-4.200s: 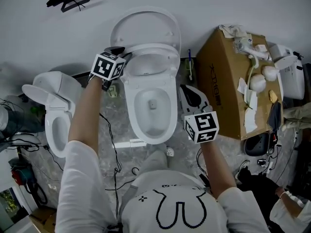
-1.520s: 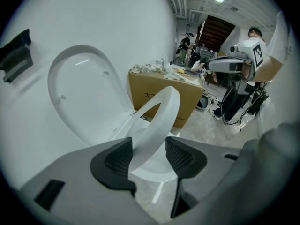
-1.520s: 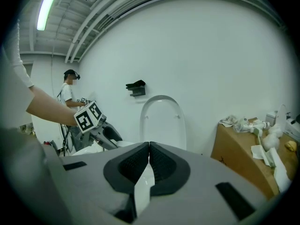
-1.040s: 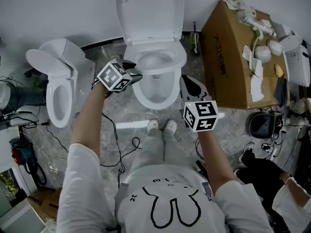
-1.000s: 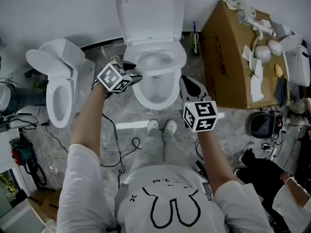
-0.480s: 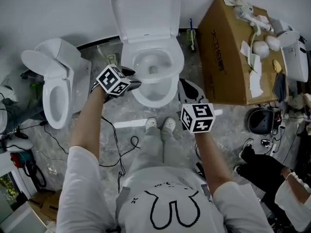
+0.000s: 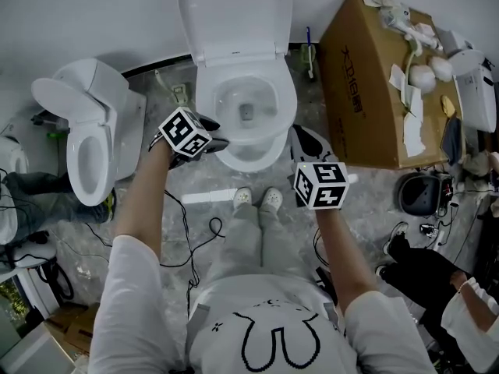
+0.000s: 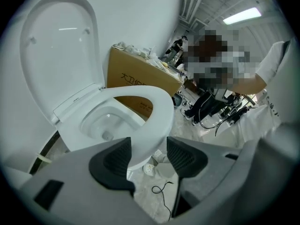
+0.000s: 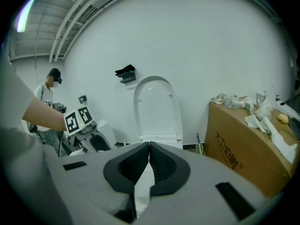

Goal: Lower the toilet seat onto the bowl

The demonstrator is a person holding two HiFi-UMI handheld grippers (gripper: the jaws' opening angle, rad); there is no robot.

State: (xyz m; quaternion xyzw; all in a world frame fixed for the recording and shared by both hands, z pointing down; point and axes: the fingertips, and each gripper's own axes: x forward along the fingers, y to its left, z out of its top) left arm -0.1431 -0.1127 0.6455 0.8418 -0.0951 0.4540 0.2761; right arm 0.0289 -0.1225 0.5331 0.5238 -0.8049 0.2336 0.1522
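Grey marbled floor (image 7: 374, 201) under a plain white wall (image 7: 93, 14), seen from above my head. Centre: the toilet I am working on, its lid (image 7: 234, 14) upright against the wall and its toilet seat (image 7: 204, 107) lying over the bowl (image 7: 249, 135). In the left gripper view the cardboard box (image 7: 366, 92) shows through the ring's opening. I judge the seat down or very nearly so; whether it rests fully on the rim I cannot tell.

My left gripper (image 8: 150, 149) sits just beside the seat's front-left edge, its fingers (image 8: 112, 161) wide apart. The edge shows in the gap, and neither pad pinches it. My right gripper (image 9: 149, 146) hangs near the bowl's front-right, apart from it, fingers closed tip to tip. A white sliver shows in the slit under the tips; I cannot tell whether it is something held or the porcelain beyond.

Step in hand, as I judge it: the last of the lowering, or the release. The next move calls for checking that the seat lies flat, then drawing the left fingers clear without lifting the edge.

Count: two toilets (the second toilet (image 7: 86, 139) at left, lid raised), one box, two grippers, two shoes (image 7: 271, 200).
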